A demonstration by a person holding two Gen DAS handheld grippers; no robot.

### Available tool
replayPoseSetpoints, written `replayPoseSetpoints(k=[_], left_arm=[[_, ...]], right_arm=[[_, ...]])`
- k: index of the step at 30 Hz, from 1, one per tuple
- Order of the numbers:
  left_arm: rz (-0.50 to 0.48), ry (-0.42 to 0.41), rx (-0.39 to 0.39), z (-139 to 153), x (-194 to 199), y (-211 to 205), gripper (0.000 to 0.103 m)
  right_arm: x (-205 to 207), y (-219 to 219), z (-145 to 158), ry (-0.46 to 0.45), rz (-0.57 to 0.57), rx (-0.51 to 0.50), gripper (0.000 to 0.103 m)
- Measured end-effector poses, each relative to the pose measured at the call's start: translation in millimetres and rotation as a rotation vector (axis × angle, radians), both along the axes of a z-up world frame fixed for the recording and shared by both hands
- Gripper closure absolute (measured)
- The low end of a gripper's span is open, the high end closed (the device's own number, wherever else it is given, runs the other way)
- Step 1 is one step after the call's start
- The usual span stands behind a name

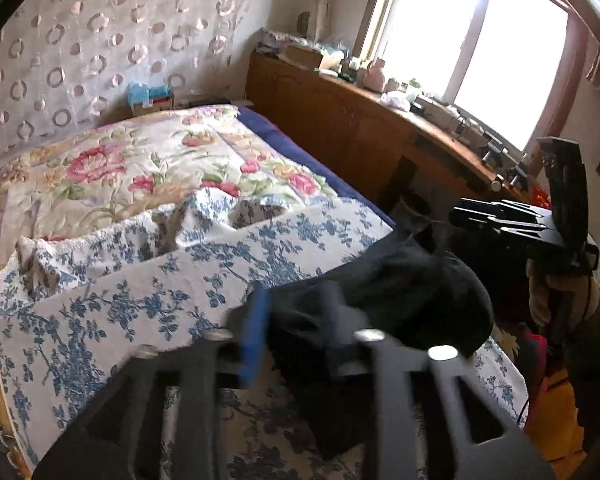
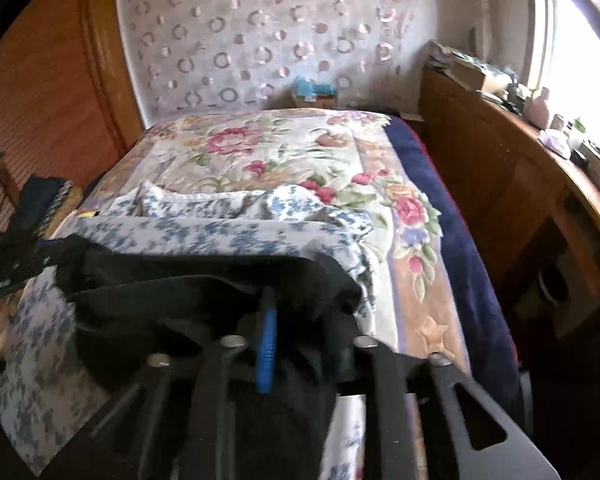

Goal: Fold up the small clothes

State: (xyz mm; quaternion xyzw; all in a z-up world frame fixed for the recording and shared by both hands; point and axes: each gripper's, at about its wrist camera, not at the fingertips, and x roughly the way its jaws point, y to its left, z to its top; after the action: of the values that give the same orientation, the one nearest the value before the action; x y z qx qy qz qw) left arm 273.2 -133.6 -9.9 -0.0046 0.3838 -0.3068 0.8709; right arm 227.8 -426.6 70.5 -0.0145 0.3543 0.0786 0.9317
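Note:
A black garment (image 1: 412, 292) hangs lifted above the bed between my two grippers; it also shows in the right wrist view (image 2: 204, 292). My left gripper (image 1: 296, 328) is shut on one edge of it, blue pad against the cloth. My right gripper (image 2: 296, 332) is shut on the other edge. In the left wrist view the right gripper's black body (image 1: 540, 220) shows at the right. In the right wrist view the left gripper's body (image 2: 4, 252) and a hand show at the left edge.
The bed carries a blue-flowered white cloth (image 1: 148, 292) over a pink-flowered quilt (image 1: 148, 164) and a navy sheet (image 2: 452, 216). A wooden cabinet (image 1: 340, 120) with clutter on top runs along the right under a bright window. A wooden wardrobe (image 2: 48, 92) stands at the left.

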Motion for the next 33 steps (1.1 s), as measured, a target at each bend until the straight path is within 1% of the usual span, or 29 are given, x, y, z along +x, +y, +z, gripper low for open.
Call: replayPoseSetpoints(k=[1,2,3,6,9,11,12,13,15,16,18,20,22,23,25,27,29,30,31,32,33], left_arm=[[-0.002,-0.007,-0.008,1.7,-1.9,3.0,0.06],[-0.011,-0.011,-0.015,2.3,-4.8,6.1,0.054],[-0.019,-0.013,-0.021,2.1,-6.6,7.8,0.051],[-0.053,0.012,-0.008,-9.0,-12.5,7.6,0.05],[-0.05,0.043,0.04,-26.7,-10.5,-0.7,0.05],[-0.045,0.075,0.057,-38.5,-3.9,-7.7,0.05],[-0.047,0.078,0.059,-42.5,-0.4,-11.4,0.05],[-0.045,0.077,0.068,-44.6,1.5,-13.7,0.05],[-0.047,0.085,0.088,-50.3,8.3,-21.3,0.05],[-0.05,0.091,0.09,-51.5,9.9,-22.9,0.05],[-0.049,0.107,0.1,-57.1,16.5,-26.5,0.05],[-0.04,0.136,0.115,-66.1,22.1,-29.0,0.05],[-0.038,0.167,0.108,-72.9,25.5,-29.8,0.05],[-0.036,0.164,0.1,-75.0,25.5,-29.5,0.05],[-0.04,0.146,0.113,-75.4,22.8,-32.6,0.05],[-0.033,0.135,0.121,-75.2,20.9,-35.1,0.05],[-0.035,0.125,0.11,-75.9,19.8,-36.7,0.05],[-0.039,0.124,0.101,-76.4,21.5,-37.2,0.05],[-0.04,0.124,0.094,-76.2,21.8,-37.5,0.054],[-0.048,0.127,0.085,-76.4,22.2,-38.2,0.061],[-0.053,0.13,0.078,-76.4,23.4,-38.6,0.065]], right_arm=[[0.4,-5.4,3.3,-0.017,-0.005,0.006,0.059],[-3.4,-9.5,5.4,-0.032,-0.011,0.01,0.057],[-7.3,-11.8,6.4,-0.042,-0.017,0.009,0.055],[-23.2,-5.9,-2.2,-0.053,0.019,0.028,0.055],[-22.2,-4.4,-25.0,-0.007,0.063,0.038,0.055],[-19.4,-3.5,-36.4,0.026,0.062,0.05,0.053],[-19.2,-4.5,-40.2,0.037,0.06,0.065,0.048],[-16.2,-6.3,-43.3,0.044,0.054,0.076,0.04],[-15.1,-8.2,-47.9,0.047,0.037,0.086,0.033],[-14.1,-10.7,-49.8,0.054,0.033,0.089,0.03],[-9.9,-11.9,-56.2,0.085,0.018,0.099,0.028],[-4.6,-11.8,-64.2,0.123,0.025,0.131,0.028],[5.3,-10.0,-68.9,0.149,0.037,0.157,0.028],[7.9,-11.2,-70.4,0.152,0.05,0.178,0.028],[14.9,-18.0,-69.5,0.161,0.057,0.21,0.028],[14.4,-21.0,-68.2,0.158,0.066,0.206,0.029],[13.4,-23.6,-68.5,0.155,0.081,0.219,0.036],[12.2,-24.2,-69.6,0.155,0.092,0.224,0.043],[11.9,-23.6,-70.9,0.153,0.107,0.231,0.054],[11.8,-21.2,-73.3,0.153,0.122,0.238,0.057],[11.8,-21.0,-77.4,0.151,0.124,0.233,0.059]])
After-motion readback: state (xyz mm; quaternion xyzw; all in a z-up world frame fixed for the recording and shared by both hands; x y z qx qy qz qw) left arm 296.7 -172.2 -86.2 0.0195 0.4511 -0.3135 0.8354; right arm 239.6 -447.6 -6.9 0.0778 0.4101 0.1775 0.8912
